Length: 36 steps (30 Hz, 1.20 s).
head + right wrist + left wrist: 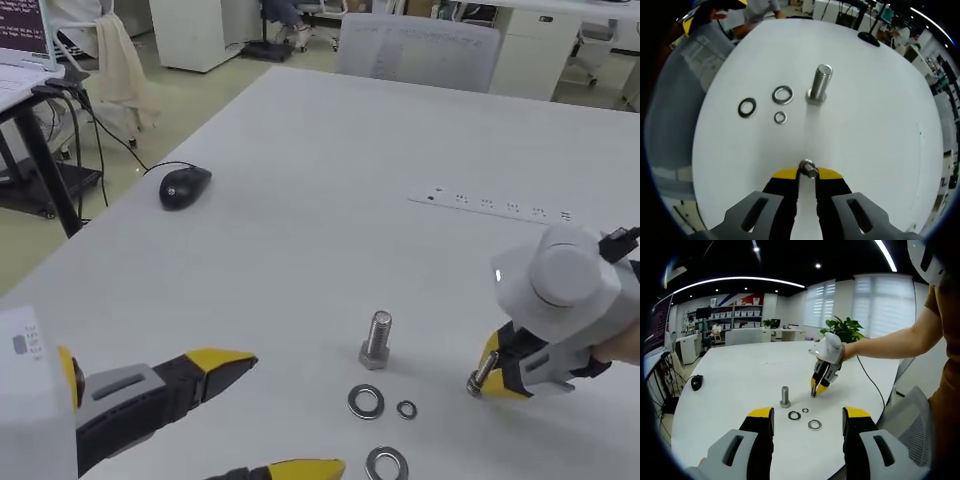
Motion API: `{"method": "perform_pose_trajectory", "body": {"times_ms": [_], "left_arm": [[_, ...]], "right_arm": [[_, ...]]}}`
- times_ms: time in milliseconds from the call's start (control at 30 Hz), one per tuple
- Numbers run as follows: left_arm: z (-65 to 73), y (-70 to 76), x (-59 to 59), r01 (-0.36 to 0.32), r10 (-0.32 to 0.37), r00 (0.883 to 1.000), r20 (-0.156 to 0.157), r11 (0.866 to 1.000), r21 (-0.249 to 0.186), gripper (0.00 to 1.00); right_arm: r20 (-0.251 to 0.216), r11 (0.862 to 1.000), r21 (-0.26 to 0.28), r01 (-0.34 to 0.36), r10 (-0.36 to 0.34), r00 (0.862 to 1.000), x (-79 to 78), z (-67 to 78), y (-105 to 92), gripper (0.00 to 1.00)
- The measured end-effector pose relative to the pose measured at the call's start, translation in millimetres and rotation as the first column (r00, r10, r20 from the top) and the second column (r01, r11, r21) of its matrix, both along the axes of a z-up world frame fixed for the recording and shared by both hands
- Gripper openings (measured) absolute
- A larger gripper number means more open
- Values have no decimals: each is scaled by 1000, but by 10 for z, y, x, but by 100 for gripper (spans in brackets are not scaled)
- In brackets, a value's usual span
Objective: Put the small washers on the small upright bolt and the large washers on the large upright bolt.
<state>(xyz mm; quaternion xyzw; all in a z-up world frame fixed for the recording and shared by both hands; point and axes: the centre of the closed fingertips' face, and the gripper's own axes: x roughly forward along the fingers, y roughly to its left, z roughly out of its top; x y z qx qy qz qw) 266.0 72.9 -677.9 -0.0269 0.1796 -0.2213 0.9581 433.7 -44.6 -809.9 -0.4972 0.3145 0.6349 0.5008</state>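
Right gripper (807, 172): I have the jaws clenched on the small bolt (808, 168), which sits squarely between the yellow fingertips (782, 175), well to the right of the large bolt (377, 340) in the head view
Small bolt: it leans in the grip with its lower end down at the table; I cannot tell whether it touches
Left gripper (807, 412): jaws spread wide with nothing between them, hovering on my side of the large bolt
Large bolt: upright on its head, apart from both grippers
Near washer (366, 402): large, flat, just in front of the large bolt
Small washer (406, 409): flat, just beside the near washer
Far washer (386, 463): large, flat, closer to me than the other two
Surface: plain white table (300, 200), with a black mouse (185, 186) far left of the large bolt and a white power strip (490, 205) beyond it
Room: an office with desks, shelving, window blinds and a potted plant (844, 330)
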Motion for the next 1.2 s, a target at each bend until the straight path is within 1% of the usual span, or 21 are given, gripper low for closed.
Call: {"method": "perform_pose_trajectory", "body": {"times_ms": [333, 700, 833, 1000, 1033, 1133, 1200], "left_arm": [[-18, 4, -4, -2, 2, 1000, -4, 1000, 4, 54], [2, 3, -1, -3, 3, 1000, 0, 1000, 4, 54], [23, 1, -6, -3, 3, 1000, 6, 1000, 7, 54], [27, -7, -24, -3, 3, 1000, 4, 1000, 12, 54], [25, -8, -28, -3, 3, 1000, 2, 1000, 12, 54], [45, -25, -48, -2, 2, 1000, 9, 1000, 11, 54], [38, -31, -58, -1, 1, 1000, 6, 1000, 13, 54]], "right_arm": [[-1, 1000, -8, 2, -2, 1000, 8, -57, -28, 15], [3, 1000, -3, 15, -15, 1000, 25, -16, -44, 15], [4, 1000, 1, 19, -19, 1000, 0, 7, -56, 15], [7, 1000, -3, 17, -17, 1000, -39, 17, -87, 15], [7, 1000, -3, 16, -16, 1000, -50, 22, -92, 15], [5, 1000, -2, 16, -16, 1000, -94, 37, -109, 15], [3, 1000, 1, 19, -19, 1000, -117, 44, -112, 15]]}}
